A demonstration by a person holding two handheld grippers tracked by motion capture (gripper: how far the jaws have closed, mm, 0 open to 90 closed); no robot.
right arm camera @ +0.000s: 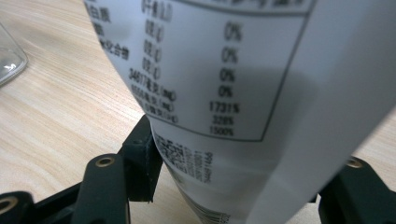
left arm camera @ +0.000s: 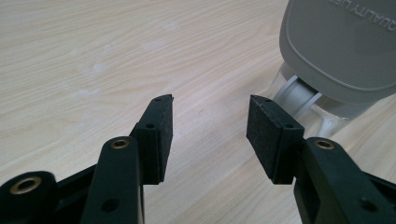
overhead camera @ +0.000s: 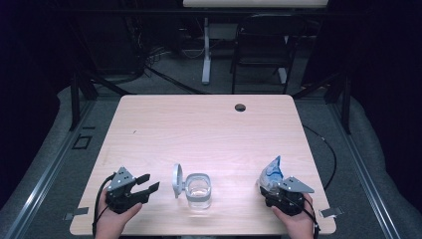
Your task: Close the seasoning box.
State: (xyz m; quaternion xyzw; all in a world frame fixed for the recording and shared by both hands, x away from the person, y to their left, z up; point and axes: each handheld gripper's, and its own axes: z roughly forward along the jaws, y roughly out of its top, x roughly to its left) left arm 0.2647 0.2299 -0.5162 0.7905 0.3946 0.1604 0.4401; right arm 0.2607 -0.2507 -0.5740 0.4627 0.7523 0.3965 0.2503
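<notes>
A small clear glass jar (overhead camera: pixel 199 191) stands near the table's front edge, its grey hinged lid (overhead camera: pixel 177 180) flipped up on the left side. My left gripper (overhead camera: pixel 150 182) rests just left of it, open with nothing between its pads (left arm camera: pixel 159 135). In the left gripper view the lid (left arm camera: pixel 341 46) looms at the upper right. A white and blue pouch (overhead camera: pixel 272 172) stands upright at the front right, with my right gripper (overhead camera: pixel 271 189) shut on its lower part. Close up, the printed pouch (right arm camera: pixel 224 70) sits against the left pad (right arm camera: pixel 144 163) and hides the right one.
The light wooden table (overhead camera: pixel 199 129) has a round cable hole (overhead camera: pixel 240 107) near its far edge. A dark chair (overhead camera: pixel 263 45) and a white desk leg (overhead camera: pixel 206 50) stand beyond it. A corner of the glass jar (right arm camera: pixel 9 60) shows left in the right gripper view.
</notes>
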